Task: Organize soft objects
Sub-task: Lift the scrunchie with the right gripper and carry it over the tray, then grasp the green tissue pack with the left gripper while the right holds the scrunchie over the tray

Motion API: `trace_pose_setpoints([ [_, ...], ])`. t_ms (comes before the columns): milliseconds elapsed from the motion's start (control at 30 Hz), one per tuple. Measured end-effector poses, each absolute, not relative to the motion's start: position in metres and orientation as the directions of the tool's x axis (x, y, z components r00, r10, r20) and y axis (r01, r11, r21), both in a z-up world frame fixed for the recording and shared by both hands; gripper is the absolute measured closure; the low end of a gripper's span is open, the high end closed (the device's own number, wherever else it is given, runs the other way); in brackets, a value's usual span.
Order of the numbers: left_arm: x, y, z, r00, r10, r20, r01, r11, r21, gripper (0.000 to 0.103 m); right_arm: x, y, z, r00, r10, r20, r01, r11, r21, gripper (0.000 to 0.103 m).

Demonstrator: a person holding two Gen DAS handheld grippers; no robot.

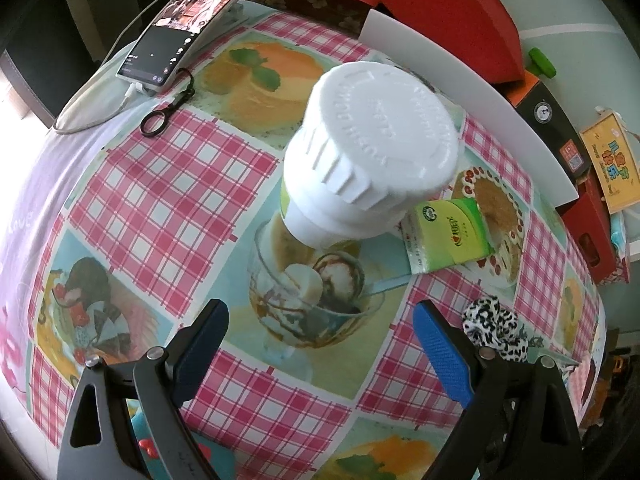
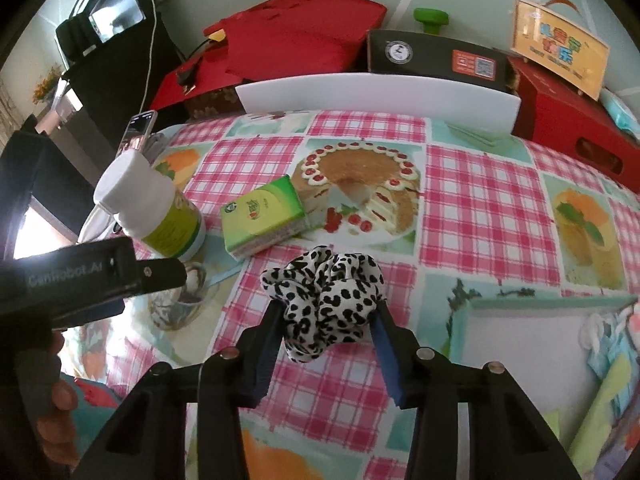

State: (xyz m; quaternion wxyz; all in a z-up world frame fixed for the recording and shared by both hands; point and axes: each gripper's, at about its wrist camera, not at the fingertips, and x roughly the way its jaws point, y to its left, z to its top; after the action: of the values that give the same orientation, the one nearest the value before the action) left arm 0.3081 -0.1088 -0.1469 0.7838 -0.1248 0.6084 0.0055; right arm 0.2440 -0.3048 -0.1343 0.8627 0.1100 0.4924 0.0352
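The leopard-print scrunchie [image 2: 326, 300] lies on the worktop [image 2: 472, 184], which is covered with a pink checked cloth with dessert pictures. The right gripper [image 2: 326, 320] has its jaws around the scrunchie: one finger stands at each side of it and both appear to touch the fabric, so the jaws look clenched on it.

Just behind the scrunchie, to its left, lies a green tissue pack [image 2: 266, 216]. Further left of the scrunchie stands a white-capped bottle [image 2: 152, 208] with a green label. The left gripper [image 1: 320, 344] hangs above the worktop near this bottle, its jaws released and wide, with nothing between them. A hand [image 2: 48, 392] holds it from below.

Far behind the scrunchie, a white board [image 2: 376, 96] stands at the back edge of the worktop. A phone [image 1: 188, 20] leans on a stand, well apart from the scrunchie.
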Motion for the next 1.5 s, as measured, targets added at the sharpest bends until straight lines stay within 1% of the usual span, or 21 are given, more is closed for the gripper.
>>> trace_pose_setpoints([
  [333,0.301,-0.124,-0.133,0.268,-0.145,-0.952,-0.138,0.973,-0.187,0.009,0.217,-0.321,-0.11,0.549,0.149,-0.823,0.083,0.969,0.231,0.056],
  [533,0.291,-0.141,-0.118,0.285,-0.17,-0.943,-0.106,0.973,-0.207,0.009,0.193,-0.34,-0.087,0.587,0.117,-0.801,0.118,0.967,0.228,0.056],
  [867,0.287,-0.174,-0.113,0.301,-0.206,-0.931,0.009,0.977,-0.213,0.009,0.155,-0.401,-0.072,0.607,-0.036,-0.794,0.272,0.948,0.165,0.056],
  [967,0.286,-0.182,-0.111,0.318,-0.228,-0.92,0.038,0.973,-0.227,0.009,0.149,-0.421,-0.072,0.614,-0.039,-0.788,0.31,0.93,0.196,0.056],
  [1100,0.288,-0.185,-0.108,0.361,-0.281,-0.889,0.066,0.959,-0.276,0.009,0.145,-0.437,-0.071,0.623,-0.053,-0.781,0.342,0.916,0.211,0.056],
  [1233,0.287,-0.186,-0.106,0.399,-0.294,-0.868,0.084,0.955,-0.285,0.009,0.141,-0.445,-0.07,0.628,-0.05,-0.776,0.357,0.905,0.23,0.056],
  [1400,0.288,-0.194,-0.113,0.345,-0.361,-0.866,0.142,0.933,-0.332,0.009,0.139,-0.45,-0.07,0.632,-0.037,-0.774,0.361,0.898,0.251,0.056],
  [1500,0.288,-0.204,-0.116,0.337,-0.326,-0.883,0.167,0.944,-0.284,0.009,0.139,-0.452,-0.071,0.638,-0.023,-0.77,0.357,0.894,0.269,0.056],
])
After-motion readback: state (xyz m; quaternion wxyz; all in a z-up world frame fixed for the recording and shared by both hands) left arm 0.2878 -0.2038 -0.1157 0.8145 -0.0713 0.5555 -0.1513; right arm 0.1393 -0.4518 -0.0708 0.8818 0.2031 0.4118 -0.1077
